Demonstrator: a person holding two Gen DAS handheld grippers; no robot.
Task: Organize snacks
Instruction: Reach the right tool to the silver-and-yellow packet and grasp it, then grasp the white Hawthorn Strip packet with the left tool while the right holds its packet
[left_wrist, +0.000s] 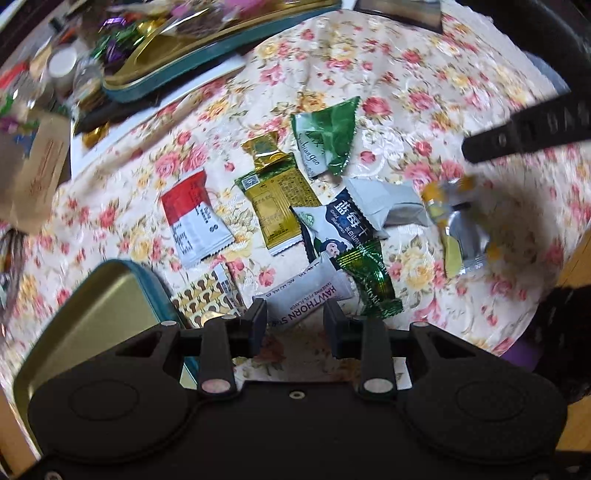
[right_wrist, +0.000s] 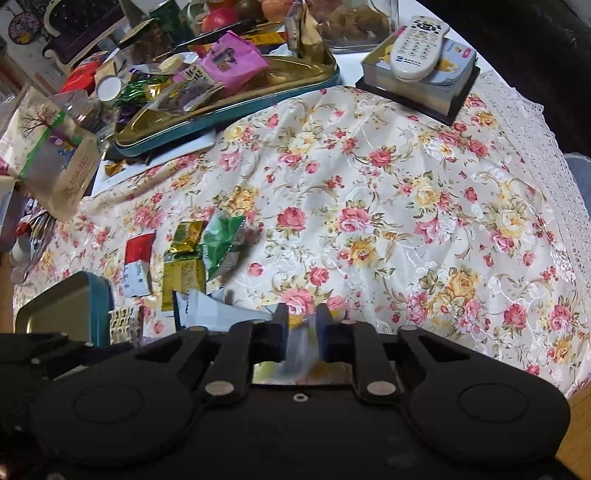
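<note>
Snack packets lay loose on the counter, which was covered by a floral cloth. White bar wrapper, printed "HAWTHORN" with a smaller line reading "TANGERINE PEEL FLAVOR", lay directly ahead of the left claw, whose jaws stood apart with nothing between them. Navy-and-white pouch, Chinese characters plus "Dried Blueberries" in small script, overlapped a twisted green foil sweet. Green-and-white pouch bore cursive lettering, not fully legible. Gold sachet carried a QR code and fine print, unreadable. Red-and-white sachet showed a barcode. Brown-and-cream patterned packet sat touching an empty teal tin with gold interior. Right claw was clamped on a blurred yellow-and-silver packet, held beside the pile. A second teal tin, filled with assorted sweets, stood at the far edge; a white remote rested on a boxed stack.
</note>
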